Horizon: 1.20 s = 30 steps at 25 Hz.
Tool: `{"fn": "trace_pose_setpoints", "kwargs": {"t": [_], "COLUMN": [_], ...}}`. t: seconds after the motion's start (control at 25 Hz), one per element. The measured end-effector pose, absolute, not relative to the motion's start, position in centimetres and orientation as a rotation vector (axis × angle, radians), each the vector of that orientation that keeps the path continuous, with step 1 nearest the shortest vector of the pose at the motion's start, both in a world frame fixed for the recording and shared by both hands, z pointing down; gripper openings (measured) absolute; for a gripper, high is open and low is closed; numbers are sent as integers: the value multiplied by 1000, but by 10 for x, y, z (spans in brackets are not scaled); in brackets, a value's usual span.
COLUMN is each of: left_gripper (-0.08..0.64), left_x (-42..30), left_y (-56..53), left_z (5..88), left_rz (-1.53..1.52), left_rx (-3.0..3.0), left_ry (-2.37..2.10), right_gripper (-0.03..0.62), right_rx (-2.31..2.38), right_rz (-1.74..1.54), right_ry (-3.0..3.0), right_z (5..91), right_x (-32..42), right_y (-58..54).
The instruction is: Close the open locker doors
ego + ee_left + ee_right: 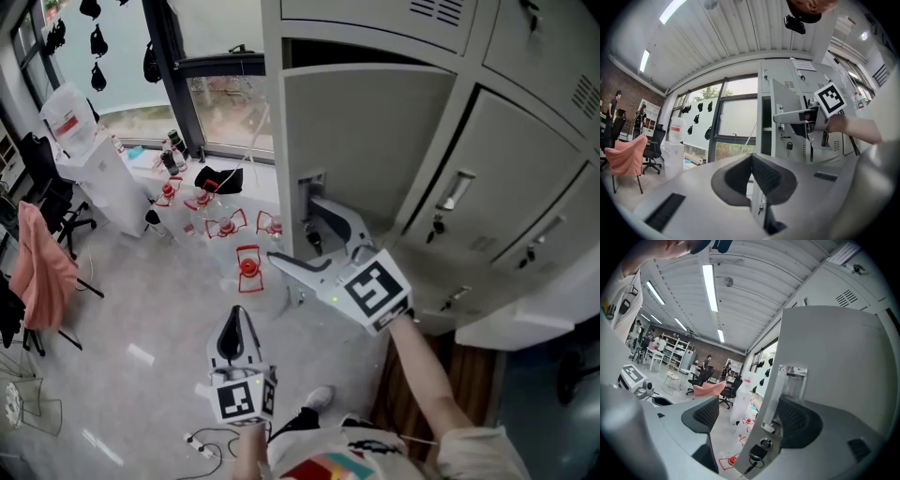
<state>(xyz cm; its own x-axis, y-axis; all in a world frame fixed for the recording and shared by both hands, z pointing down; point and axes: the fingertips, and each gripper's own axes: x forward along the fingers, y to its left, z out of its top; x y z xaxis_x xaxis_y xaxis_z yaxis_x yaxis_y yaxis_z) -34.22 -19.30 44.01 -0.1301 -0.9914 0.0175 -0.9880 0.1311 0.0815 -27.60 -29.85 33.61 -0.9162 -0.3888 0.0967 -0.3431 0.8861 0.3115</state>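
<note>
A grey locker door [370, 131] stands swung open from the locker bank. My right gripper [291, 230] is open and straddles the door's free edge just under the latch plate [310, 184]. In the right gripper view the door [834, 362] edge, with its lock and hanging key [756, 454], runs between the right gripper [750, 414] pads; the left pad [705, 413] stands apart from it. My left gripper [234, 323] is shut and held low over the floor, away from the lockers. In the left gripper view the left gripper [752, 174] pads meet, with the open door [782, 105] and my right gripper's marker cube [830, 98] beyond.
Closed locker doors with handles [455, 192] fill the right. Several red wire frames [248, 264] sit on the floor below the window. A white water dispenser [94, 169] and a chair draped in pink cloth [42, 267] stand at the left. People stand far off [708, 363].
</note>
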Motion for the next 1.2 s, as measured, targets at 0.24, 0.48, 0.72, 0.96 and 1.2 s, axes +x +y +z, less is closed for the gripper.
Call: {"fn": "trace_pose_setpoints", "kwargs": {"t": [0.24,0.48,0.72,0.96,1.2], "left_gripper": [5,5,5,5,5], "left_x": [-370,-386,-398,-403,-406], "left_y": [-202,-212,-220,-228,-230], "left_z": [442,446,456,460,459], "left_rz": [-56,-61,-53,-66,-68], "left_rx": [1994,1979,1974,1971,1964], "left_ry": [-2344,-2353,-2332,-2324,-2337], "right_gripper": [377,377,379,379,379], "right_rx": [641,725,854,937,985], "right_rz": [-432,-416,-364,-336,-288], "right_ry": [-2874,-2840,-2865,-2833,-2820], "right_z": [337,338,335,335,332], "right_x": [-297,-311,-322,-323,-323], "right_y": [-336,-377,-417,-443,-460]}}
